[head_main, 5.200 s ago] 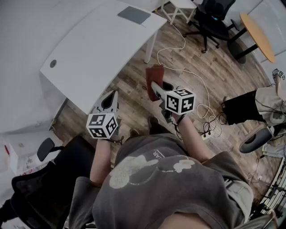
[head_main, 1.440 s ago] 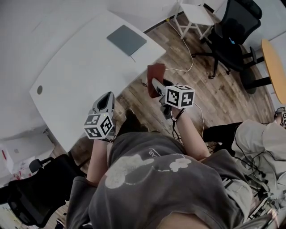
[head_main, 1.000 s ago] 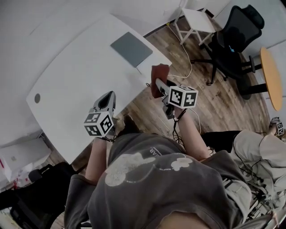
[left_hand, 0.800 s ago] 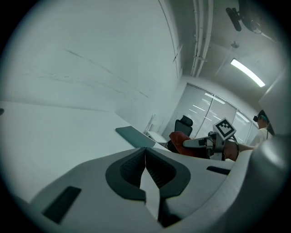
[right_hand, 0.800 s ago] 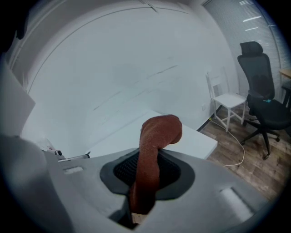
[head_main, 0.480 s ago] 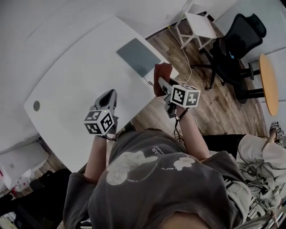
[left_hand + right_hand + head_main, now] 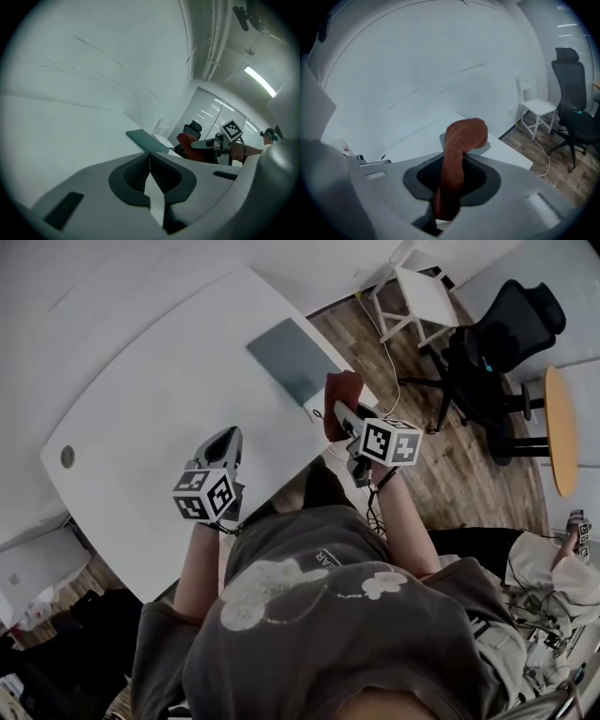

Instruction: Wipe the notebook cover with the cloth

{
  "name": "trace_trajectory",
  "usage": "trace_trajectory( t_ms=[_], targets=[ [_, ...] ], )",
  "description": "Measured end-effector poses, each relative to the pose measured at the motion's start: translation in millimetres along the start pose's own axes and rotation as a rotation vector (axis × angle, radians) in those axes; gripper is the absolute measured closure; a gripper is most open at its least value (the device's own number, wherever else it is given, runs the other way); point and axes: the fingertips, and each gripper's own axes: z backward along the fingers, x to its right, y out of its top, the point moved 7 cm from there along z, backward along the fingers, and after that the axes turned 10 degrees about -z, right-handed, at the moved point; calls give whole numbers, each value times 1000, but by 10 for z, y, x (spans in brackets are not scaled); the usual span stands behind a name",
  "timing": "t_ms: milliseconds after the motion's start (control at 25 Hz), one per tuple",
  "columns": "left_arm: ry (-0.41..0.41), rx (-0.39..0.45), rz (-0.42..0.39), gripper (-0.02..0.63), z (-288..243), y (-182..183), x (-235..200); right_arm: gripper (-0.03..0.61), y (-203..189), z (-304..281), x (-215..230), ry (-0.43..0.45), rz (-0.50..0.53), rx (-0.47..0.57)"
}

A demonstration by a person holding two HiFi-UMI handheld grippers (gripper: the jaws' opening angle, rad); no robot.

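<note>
White table (image 7: 159,399) held the grey notebook (image 7: 291,357) near its corner; right gripper (image 7: 449,185) clamped the rust cloth (image 7: 461,136) near it, left gripper (image 7: 150,161) closed, empty (cloth should probably land flat).

A dark grey short-sleeved T-shirt (image 7: 375,643) with a pale print (image 7: 281,585) on the chest is worn. The left gripper (image 7: 228,435) and right gripper (image 7: 337,412) are shelled in pale grey, and the jaws are lined with dark ribbed pads (image 7: 165,177). A white cube (image 7: 203,495) with black square markers is mounted on each.
</note>
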Motion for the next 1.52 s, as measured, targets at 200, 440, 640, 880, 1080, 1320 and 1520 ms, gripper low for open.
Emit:
trace_trajectory(
  t_ms=[200,440,640,880,1080,1320,1520],
  targets=[
    [116,14,17,620,-97,83,64,497,342,-306,147,79,35,-46],
    [250,44,66,620,-179,157,166,497,750,-653,142,197,108,-100],
    [330,53,94,620,-473,254,347,497,1045,-914,314,271,145,-161],
    [368,32,102,620,-780,274,529,497,1275,-1093,443,331,166,-197],
    [376,3,98,620,-1102,349,690,497,1472,-1276,591,369,176,-235],
    [382,-80,127,620,-1438,214,759,497,1507,-1504,671,417,196,-306],
    [367,-124,146,620,-1692,112,830,497,1492,-1650,757,436,212,-358]
  ],
)
